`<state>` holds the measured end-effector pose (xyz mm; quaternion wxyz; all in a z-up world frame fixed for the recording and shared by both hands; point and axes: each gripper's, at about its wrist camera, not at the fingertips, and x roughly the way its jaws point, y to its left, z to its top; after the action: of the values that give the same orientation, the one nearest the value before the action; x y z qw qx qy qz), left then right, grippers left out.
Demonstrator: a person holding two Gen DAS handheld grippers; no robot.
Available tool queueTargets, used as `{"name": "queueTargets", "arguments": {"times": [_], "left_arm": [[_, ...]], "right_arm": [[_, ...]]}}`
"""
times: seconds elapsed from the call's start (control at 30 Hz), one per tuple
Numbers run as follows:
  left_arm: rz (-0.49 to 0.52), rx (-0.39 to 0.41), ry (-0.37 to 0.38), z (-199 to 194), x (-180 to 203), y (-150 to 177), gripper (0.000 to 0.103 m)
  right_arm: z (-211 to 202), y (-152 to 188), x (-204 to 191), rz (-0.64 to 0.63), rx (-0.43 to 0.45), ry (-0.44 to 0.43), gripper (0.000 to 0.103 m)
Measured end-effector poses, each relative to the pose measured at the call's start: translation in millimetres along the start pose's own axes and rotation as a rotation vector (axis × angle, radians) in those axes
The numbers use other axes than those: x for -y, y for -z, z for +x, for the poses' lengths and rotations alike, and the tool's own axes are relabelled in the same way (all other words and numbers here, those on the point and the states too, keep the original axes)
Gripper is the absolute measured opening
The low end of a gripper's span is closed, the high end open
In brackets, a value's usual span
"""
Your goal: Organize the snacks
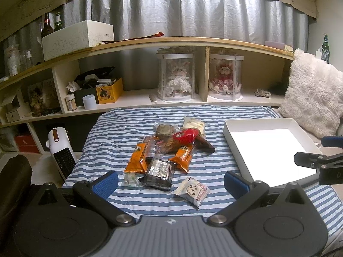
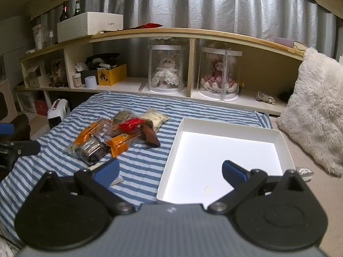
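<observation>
Striped blanket (image 1: 111,132) spread over a bed, below a long shelf (image 1: 171,40) backed by a grey curtain (image 1: 182,10). White fluffy pillow (image 2: 317,111) leaning at the right end, fuller in the right wrist view. Shallow white box (image 2: 225,124) lying on the blanket's right side, empty and brightly lit, seen almost whole from the right wrist but cut off by the arm from the left. Small white heater (image 1: 61,150) standing on the floor left of the bed, plainer from the left wrist. Heap of snacks (image 1: 163,152) piled mid-blanket, left of the box and apart from it: two orange packets, a red one, a brown one, a clear tray of dark cake, a pale bag behind. Single white cookie packet (image 1: 193,189) lying nearest, clear only in the left wrist view; from the right wrist mostly hidden behind a blue pad. Left gripper (image 1: 171,184) released, spread wide above the blanket's near edge, gripping nothing. Right gripper (image 2: 170,171) likewise released, over the box's near left corner, empty.
</observation>
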<state>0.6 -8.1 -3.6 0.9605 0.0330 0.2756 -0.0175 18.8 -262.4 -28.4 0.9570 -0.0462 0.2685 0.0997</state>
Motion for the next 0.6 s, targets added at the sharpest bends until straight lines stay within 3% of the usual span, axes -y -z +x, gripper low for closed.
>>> {"name": "queueTargets", "arguments": {"times": [0.6], "left_arm": [[0.0,-0.001,0.001,1.0,6.9,2.3,0.103]], "right_arm": [[-1.3,-0.3,-0.1,-0.006,-0.003,-0.002,0.103]]}}
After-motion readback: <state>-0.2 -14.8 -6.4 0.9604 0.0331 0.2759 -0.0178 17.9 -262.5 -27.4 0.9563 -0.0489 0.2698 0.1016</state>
